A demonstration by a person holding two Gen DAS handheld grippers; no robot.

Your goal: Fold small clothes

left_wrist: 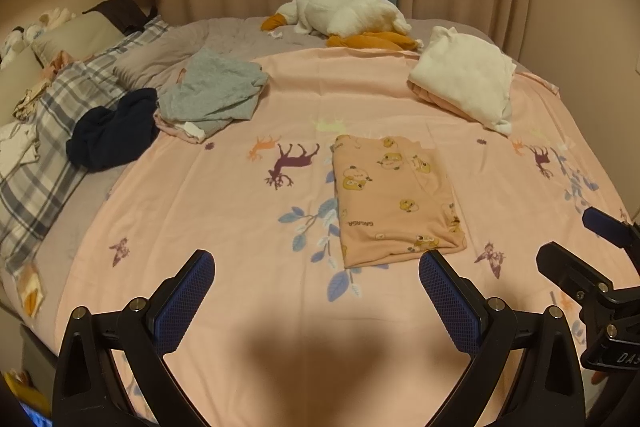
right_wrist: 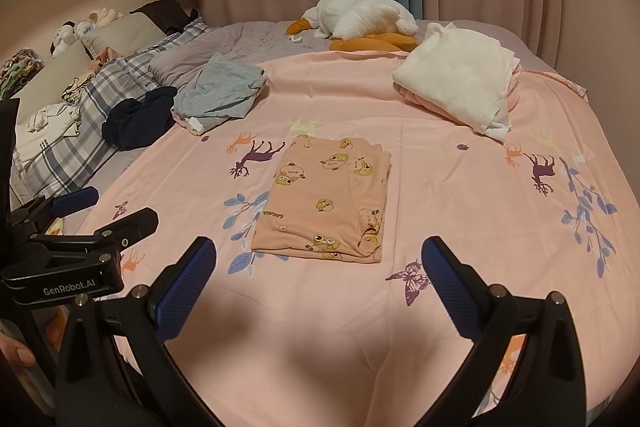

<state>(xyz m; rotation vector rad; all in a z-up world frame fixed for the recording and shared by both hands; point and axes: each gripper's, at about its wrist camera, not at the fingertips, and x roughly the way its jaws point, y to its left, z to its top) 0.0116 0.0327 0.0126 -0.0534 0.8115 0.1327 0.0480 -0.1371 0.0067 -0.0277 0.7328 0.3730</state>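
Observation:
A small peach garment with a yellow bear print (left_wrist: pixel 394 197) lies folded into a flat rectangle on the pink bed sheet (left_wrist: pixel 248 211); it also shows in the right wrist view (right_wrist: pixel 326 197). My left gripper (left_wrist: pixel 316 263) is open and empty, held above the sheet just short of the garment's near edge. My right gripper (right_wrist: pixel 319 251) is open and empty, also just short of that edge. Each gripper shows at the side of the other's view: the right one (left_wrist: pixel 580 239), the left one (right_wrist: pixel 116 207).
Unfolded clothes lie at the back left: a grey piece (left_wrist: pixel 216 91) and a dark navy piece (left_wrist: pixel 114 129). A folded white and pink stack (left_wrist: pixel 466 81) sits at the back right. A plush goose (left_wrist: pixel 344 15), plaid pillows (left_wrist: pixel 68 107) and curtains lie beyond.

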